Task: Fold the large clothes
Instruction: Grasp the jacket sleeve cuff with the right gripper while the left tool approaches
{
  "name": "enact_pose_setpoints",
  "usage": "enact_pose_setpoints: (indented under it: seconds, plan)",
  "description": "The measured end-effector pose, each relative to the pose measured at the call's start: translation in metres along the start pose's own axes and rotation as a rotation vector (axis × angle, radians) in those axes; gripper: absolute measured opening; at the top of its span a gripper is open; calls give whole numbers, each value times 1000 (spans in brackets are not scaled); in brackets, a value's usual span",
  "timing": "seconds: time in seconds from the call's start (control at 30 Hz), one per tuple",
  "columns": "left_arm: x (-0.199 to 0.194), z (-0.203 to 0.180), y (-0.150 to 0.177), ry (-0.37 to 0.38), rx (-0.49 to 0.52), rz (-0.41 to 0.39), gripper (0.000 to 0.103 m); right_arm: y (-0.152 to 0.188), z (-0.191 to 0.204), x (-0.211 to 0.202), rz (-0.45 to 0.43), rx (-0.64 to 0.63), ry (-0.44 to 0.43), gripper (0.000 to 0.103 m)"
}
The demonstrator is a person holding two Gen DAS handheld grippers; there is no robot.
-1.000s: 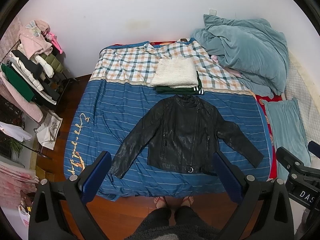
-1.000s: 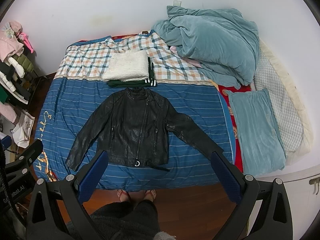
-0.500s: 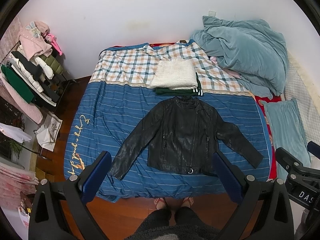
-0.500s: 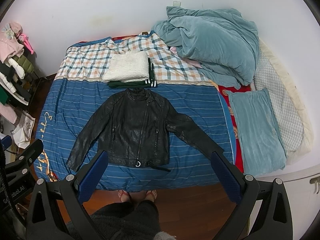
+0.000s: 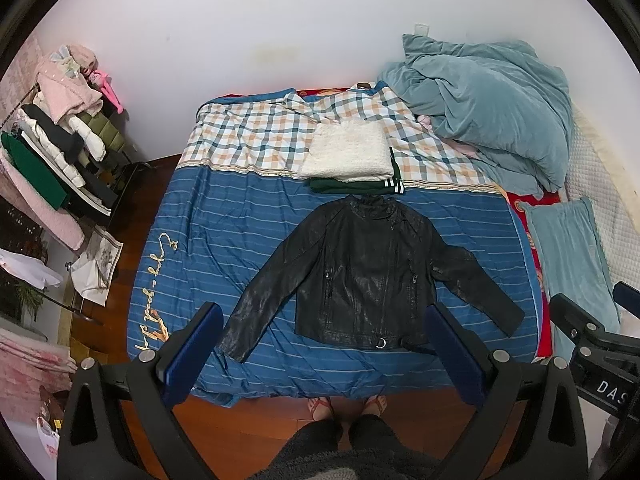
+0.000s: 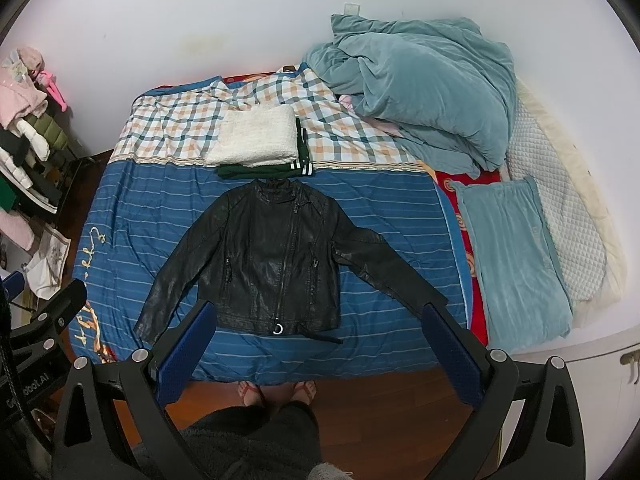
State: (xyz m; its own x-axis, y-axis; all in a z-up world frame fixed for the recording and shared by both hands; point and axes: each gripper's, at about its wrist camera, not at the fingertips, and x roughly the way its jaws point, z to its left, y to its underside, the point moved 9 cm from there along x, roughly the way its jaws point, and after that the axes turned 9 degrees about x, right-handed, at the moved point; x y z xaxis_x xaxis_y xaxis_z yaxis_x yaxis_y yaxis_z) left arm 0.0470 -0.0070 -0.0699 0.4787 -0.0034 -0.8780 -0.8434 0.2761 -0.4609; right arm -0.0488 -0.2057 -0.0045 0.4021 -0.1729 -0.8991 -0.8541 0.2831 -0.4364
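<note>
A black leather jacket (image 5: 368, 276) (image 6: 276, 264) lies flat and face up on the blue striped bedspread (image 5: 224, 240) (image 6: 132, 208), sleeves spread out to both sides, hem toward me. My left gripper (image 5: 324, 320) hangs open high above the bed's near edge, nothing between its blue pads. My right gripper (image 6: 318, 316) is open too, held at a similar height over the jacket's hem. Neither touches the jacket. Beyond the collar lies a stack of folded clothes: a white fleecy piece (image 5: 348, 154) (image 6: 256, 140) on a dark green one (image 5: 356, 186).
A heaped teal duvet (image 5: 488, 108) (image 6: 420, 92) and a teal pillow (image 6: 516, 256) fill the bed's right side. A rack loaded with clothes (image 5: 52, 136) stands at the left. The person's feet in sandals (image 5: 344, 404) stand on the wooden floor at the bed's foot.
Both grippers have drifted very slightly; the jacket sits a touch lower in the views. Nothing was taken hold of or let go.
</note>
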Motion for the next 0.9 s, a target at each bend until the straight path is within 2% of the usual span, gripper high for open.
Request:
enact_pose_setpoints:
  seconds: [0.37, 0.43, 0.53, 0.63, 0.7, 0.8, 0.9]
  plan:
    - [7, 7, -11, 18, 16, -14, 103, -8, 4, 1, -3, 30, 13, 103]
    - [17, 11, -14, -4, 25, -30, 103, -10, 5, 9, -12, 63, -11, 103]
    - [43, 18, -20, -34, 23, -71, 103, -10, -8, 38, -27, 178, -77, 103]
    - [80, 19, -29, -80, 36, -104, 103, -4, -52, 85, -32, 352, -48, 103]
    - [112, 14, -33, -111, 47, -95, 103, 7, -95, 126, -23, 489, -9, 101]
    - [165, 4, -32, -152, 56, -54, 103, 35, -157, 193, 50, 689, -6, 82]
    - [218, -14, -31, -180, 53, -2, 103, 74, -228, 272, 120, 919, -22, 79]
